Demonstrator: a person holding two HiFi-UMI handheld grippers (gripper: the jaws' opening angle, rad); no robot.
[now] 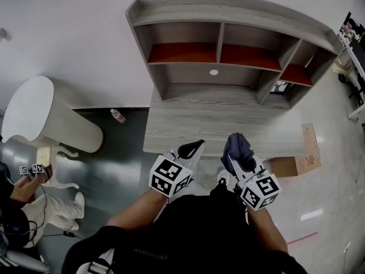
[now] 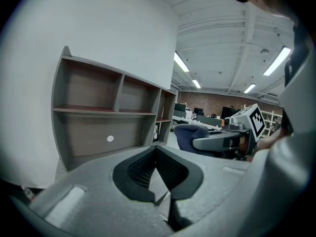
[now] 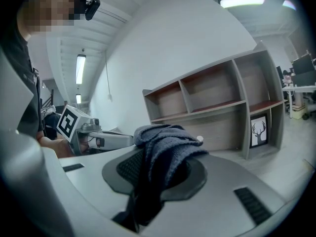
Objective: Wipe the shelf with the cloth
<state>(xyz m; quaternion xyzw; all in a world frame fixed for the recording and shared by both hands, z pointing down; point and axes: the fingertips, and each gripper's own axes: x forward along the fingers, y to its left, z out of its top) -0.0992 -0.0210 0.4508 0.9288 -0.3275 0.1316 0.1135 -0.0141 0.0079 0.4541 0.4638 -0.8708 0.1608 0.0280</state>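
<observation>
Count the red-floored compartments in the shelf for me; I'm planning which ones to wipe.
3, all in the upper row of the shelf: the left compartment, the middle compartment and the angled right compartment. None looks hidden.

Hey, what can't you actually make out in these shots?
- Right gripper: in the right gripper view, the cloth drapes over its jaws and hides the grip.
- Bottle label: head view, too small to read.
- Cardboard box: head view, partly hidden under the shelf.
- Second person: head view, cut off by the left edge.
</observation>
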